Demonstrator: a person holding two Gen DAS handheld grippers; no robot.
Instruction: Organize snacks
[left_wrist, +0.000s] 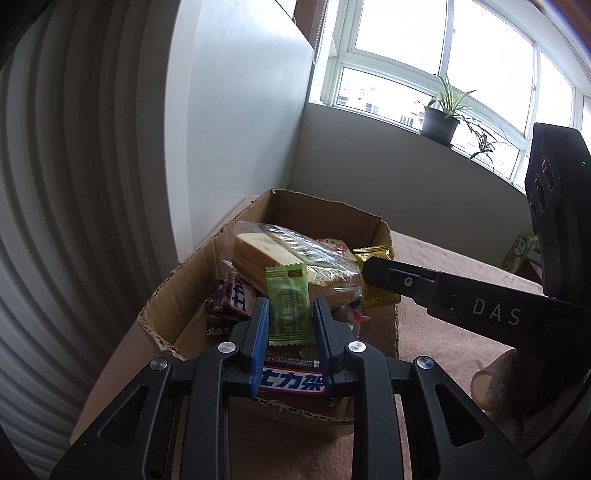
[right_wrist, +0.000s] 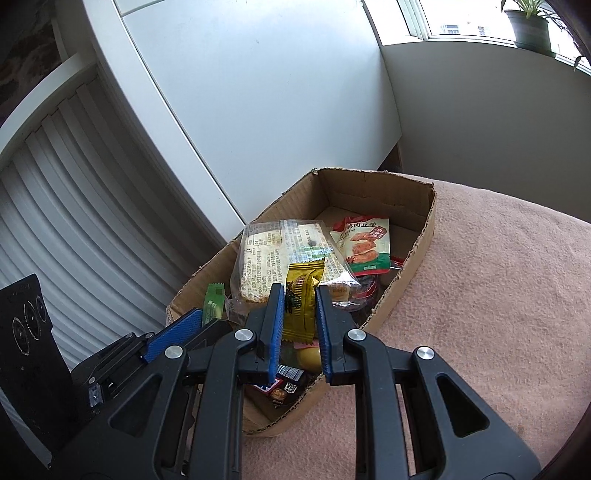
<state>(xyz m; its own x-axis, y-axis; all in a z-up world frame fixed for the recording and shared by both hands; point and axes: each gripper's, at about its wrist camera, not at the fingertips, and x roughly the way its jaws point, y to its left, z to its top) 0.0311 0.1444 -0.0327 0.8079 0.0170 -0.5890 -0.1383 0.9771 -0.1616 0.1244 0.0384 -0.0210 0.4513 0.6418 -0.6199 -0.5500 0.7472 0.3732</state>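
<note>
Left gripper (left_wrist: 291, 314) pinching green packet (left_wrist: 287, 300), long axis running along fingers, upright over near end of cardboard box (left_wrist: 373, 218). Right gripper (right_wrist: 300, 310) pinching yellow packet (right_wrist: 301, 295) same way, above box middle. Both packets directly over box; release means straight drop, left nearer front wall.

Left gripper (left_wrist: 291, 325) and right gripper (right_wrist: 300, 317) side by side — each angled downward, clamped on a sachet.

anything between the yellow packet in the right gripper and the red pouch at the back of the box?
Yes: the clear-wrapped cake bag lies between yellow packet and red pouch, inside the box. Right wrist view shows it.
</note>
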